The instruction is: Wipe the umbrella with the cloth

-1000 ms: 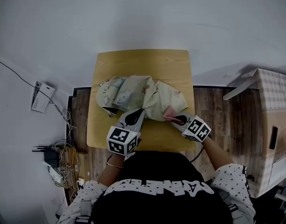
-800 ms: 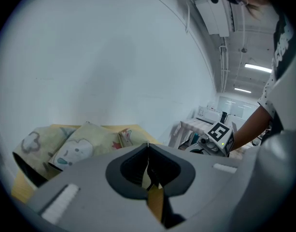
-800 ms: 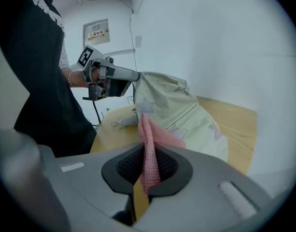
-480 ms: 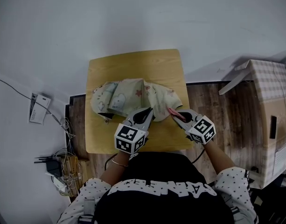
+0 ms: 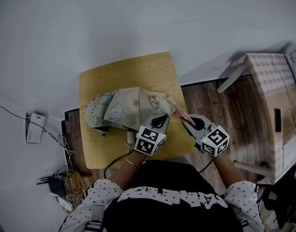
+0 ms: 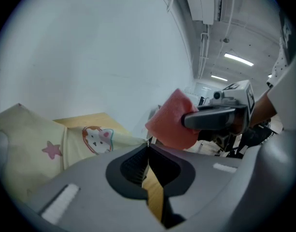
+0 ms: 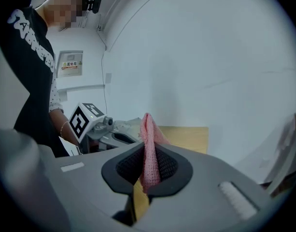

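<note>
Head view: over the last second the right gripper (image 5: 186,121) had lifted the small pink woven cloth (image 5: 181,114) off the pale patterned fabric umbrella (image 5: 123,111). It now held the cloth just beside the canopy's right edge. The left gripper (image 5: 163,120) had moved across to the canopy's near right edge. I judged that one wiping stroke had ended and the cloth was being carried to a fresh spot, so the wiping was not finished. The umbrella lay half open on the light wooden bench (image 5: 133,71), which stood against a pale wall. Dark wooden floor (image 5: 205,100) lay to the right, along with a chequered cardboard box (image 5: 273,81), and tangled cables (image 5: 61,178) lay to the left.

Left gripper view: this gripper's jaws were together. The canopy's edge ran up to their tip, but I could not tell whether a fold was pinched. The cloth hung ahead, clamped in the other gripper, under ceiling strip lights (image 6: 239,59).

Right gripper view: the jaws were closed on the cloth, which stood up between them. Beyond it was the bench, and a wall notice (image 7: 70,64) hung behind the person.
</note>
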Action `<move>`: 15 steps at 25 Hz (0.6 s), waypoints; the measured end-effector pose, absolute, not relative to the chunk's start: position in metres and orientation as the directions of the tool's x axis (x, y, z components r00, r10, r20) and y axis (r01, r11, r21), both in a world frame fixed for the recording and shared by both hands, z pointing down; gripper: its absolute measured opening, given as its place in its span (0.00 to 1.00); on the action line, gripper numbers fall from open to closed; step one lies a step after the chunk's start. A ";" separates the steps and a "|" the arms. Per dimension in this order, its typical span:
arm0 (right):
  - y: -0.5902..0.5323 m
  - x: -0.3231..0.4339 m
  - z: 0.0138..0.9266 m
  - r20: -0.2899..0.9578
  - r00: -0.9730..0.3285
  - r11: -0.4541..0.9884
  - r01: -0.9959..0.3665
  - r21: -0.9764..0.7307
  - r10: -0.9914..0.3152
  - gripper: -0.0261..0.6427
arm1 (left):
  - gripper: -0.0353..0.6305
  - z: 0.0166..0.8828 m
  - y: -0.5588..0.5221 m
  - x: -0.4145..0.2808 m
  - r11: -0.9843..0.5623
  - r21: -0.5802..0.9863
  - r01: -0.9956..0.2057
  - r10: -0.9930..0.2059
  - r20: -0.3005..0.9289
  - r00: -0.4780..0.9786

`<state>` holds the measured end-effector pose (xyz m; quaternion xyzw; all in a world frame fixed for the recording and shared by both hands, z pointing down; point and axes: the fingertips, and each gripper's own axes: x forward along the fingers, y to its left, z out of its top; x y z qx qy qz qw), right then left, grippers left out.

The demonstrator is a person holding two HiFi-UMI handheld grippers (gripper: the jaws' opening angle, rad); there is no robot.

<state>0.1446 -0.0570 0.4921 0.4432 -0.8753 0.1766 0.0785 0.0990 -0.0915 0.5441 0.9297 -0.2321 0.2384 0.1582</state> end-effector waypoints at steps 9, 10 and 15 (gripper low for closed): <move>-0.042 0.156 0.476 0.279 -0.556 0.507 -0.830 -0.231 -0.783 0.09 | 0.06 0.586 -0.088 0.118 -0.853 0.195 -0.485 -0.286 0.602 0.745; -0.042 0.156 0.476 0.280 -0.555 0.506 -0.831 -0.231 -0.784 0.09 | 0.07 0.587 -0.087 0.118 -0.853 0.201 -0.482 -0.280 0.603 0.747; -0.046 0.153 0.473 0.272 -0.557 0.509 -0.829 -0.231 -0.785 0.09 | 0.22 0.581 -0.082 0.116 -0.856 0.210 -0.473 -0.277 0.586 0.762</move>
